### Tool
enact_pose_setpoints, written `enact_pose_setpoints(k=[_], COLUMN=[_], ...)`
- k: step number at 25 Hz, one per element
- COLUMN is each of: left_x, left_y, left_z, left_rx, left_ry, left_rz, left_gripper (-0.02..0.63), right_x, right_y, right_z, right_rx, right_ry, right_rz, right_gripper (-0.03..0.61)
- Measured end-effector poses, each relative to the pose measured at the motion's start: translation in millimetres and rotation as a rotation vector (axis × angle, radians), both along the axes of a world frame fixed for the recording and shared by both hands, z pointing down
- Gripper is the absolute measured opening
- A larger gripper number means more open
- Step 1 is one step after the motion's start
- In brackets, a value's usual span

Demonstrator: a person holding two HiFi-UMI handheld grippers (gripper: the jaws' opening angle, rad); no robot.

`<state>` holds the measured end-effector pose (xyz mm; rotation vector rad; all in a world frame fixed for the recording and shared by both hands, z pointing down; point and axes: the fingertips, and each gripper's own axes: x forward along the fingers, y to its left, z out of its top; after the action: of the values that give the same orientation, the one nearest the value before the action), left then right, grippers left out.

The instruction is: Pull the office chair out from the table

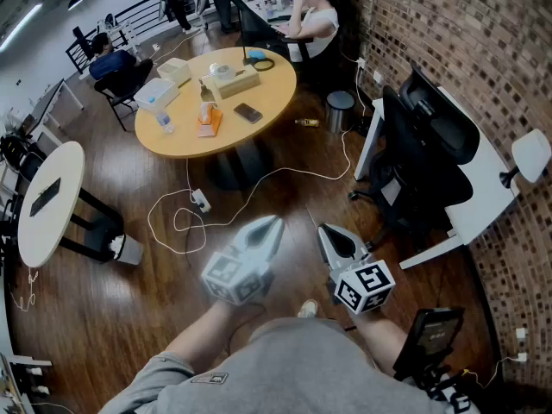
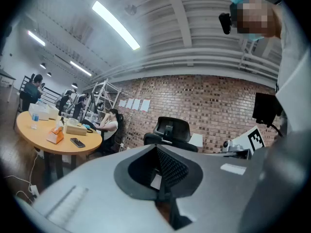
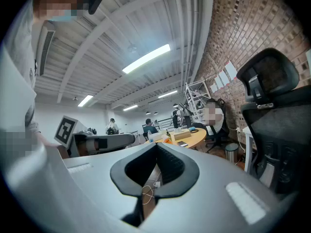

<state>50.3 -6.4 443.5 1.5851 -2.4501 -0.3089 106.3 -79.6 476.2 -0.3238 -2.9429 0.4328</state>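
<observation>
The black office chair (image 1: pixel 423 158) stands at the right, tucked against a white table (image 1: pixel 487 197) along the brick wall. Both grippers hang in front of me over the wood floor, well short of the chair. My left gripper (image 1: pixel 269 228) is shut and holds nothing. To its right, my right gripper (image 1: pixel 330 235) is also shut and empty, and is the nearer one to the chair. In the left gripper view the chair (image 2: pixel 172 130) shows ahead beyond the shut jaws. In the right gripper view the chair (image 3: pixel 272 110) fills the right side, close by.
A round wooden table (image 1: pixel 177 132) with boxes and a phone stands ahead at the left. White cable (image 1: pixel 194 218) loops over the floor before it. A metal bin (image 1: pixel 340 109) and a seated person (image 1: pixel 315 20) are by the wall. A white oval table (image 1: pixel 47 201) stands far left.
</observation>
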Motion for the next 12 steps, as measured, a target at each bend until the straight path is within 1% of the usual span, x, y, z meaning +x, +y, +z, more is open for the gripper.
enact_pose_setpoints(k=[3, 6, 12], left_x=[-14, -25, -45], left_y=[-26, -47, -91], left_z=[-3, -2, 2], left_rx=[0.004, 0.001, -0.005], left_ry=[0.006, 0.005, -0.001], left_rz=[0.020, 0.049, 0.153], left_gripper=[0.002, 0.002, 0.002], right_x=[-12, -19, -29], right_y=[-22, -37, -75], right_z=[-4, -9, 3], right_rx=[-0.010, -0.001, -0.001], right_ry=[-0.004, -0.014, 0.020], right_rz=[0.017, 0.029, 0.130], right_gripper=[0.011, 0.011, 0.011])
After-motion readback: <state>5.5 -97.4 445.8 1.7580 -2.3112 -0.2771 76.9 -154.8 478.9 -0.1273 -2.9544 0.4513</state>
